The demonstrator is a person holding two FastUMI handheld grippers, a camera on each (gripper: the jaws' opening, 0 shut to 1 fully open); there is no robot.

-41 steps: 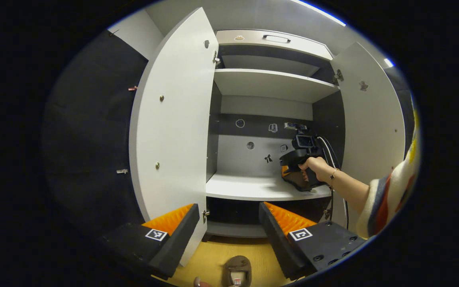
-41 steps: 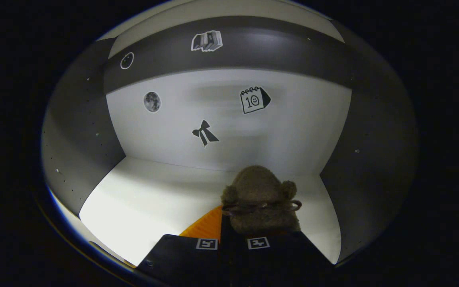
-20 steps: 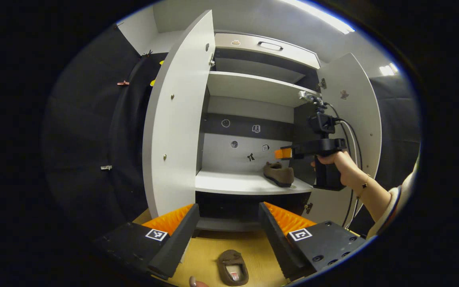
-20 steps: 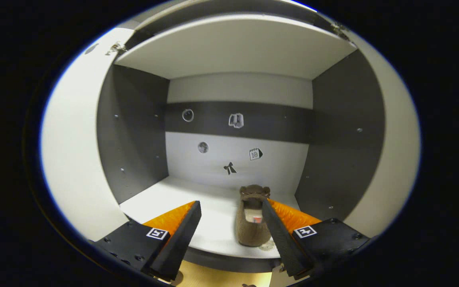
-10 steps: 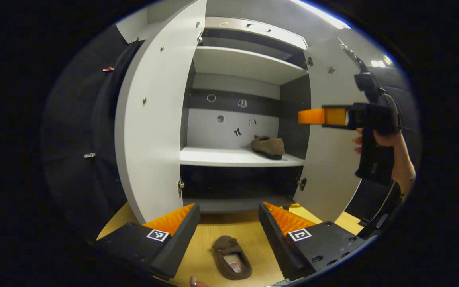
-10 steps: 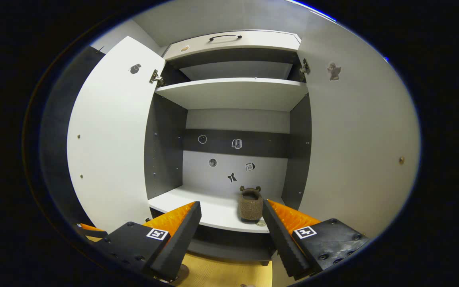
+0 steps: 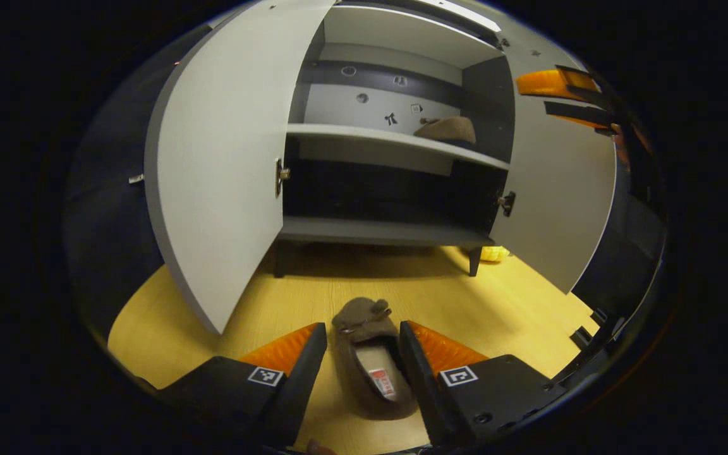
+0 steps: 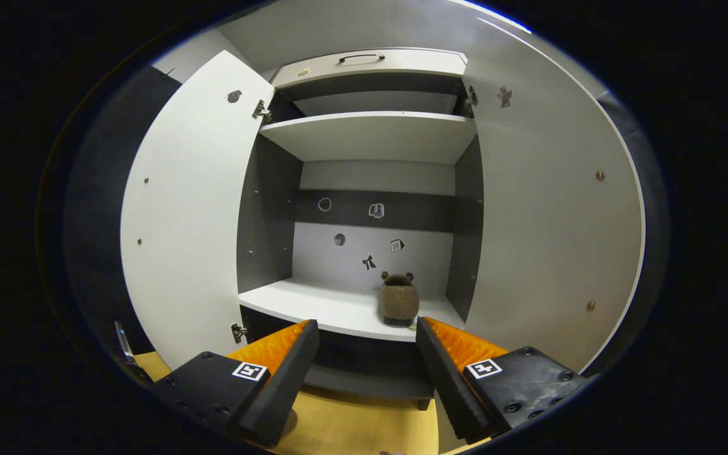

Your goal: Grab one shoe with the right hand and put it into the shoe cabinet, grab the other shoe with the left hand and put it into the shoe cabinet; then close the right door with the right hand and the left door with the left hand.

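A brown slipper shoe (image 7: 370, 363) lies on the wooden floor (image 7: 440, 291), toe toward the cabinet. My left gripper (image 7: 359, 335) is open and low over it, one finger on each side, not pressing. The other brown shoe (image 8: 399, 301) (image 7: 447, 129) rests on the white middle shelf (image 8: 326, 306) of the shoe cabinet, at its right side. My right gripper (image 8: 367, 332) hangs open and empty in front of the cabinet, back from the shelf; its fingers (image 7: 550, 83) also appear at the upper right of the left gripper view.
Both cabinet doors stand wide open: the left door (image 7: 218, 164) (image 8: 187, 208) and the right door (image 7: 560, 183) (image 8: 547, 202). An upper shelf (image 8: 370, 133) and a drawer with a handle (image 8: 364, 60) sit above. A small yellow object (image 7: 493, 253) lies by the cabinet's right leg.
My right gripper let go of the first shoe on the shelf and drew back out of the cabinet. My left gripper tipped down and dropped around the shoe on the floor.
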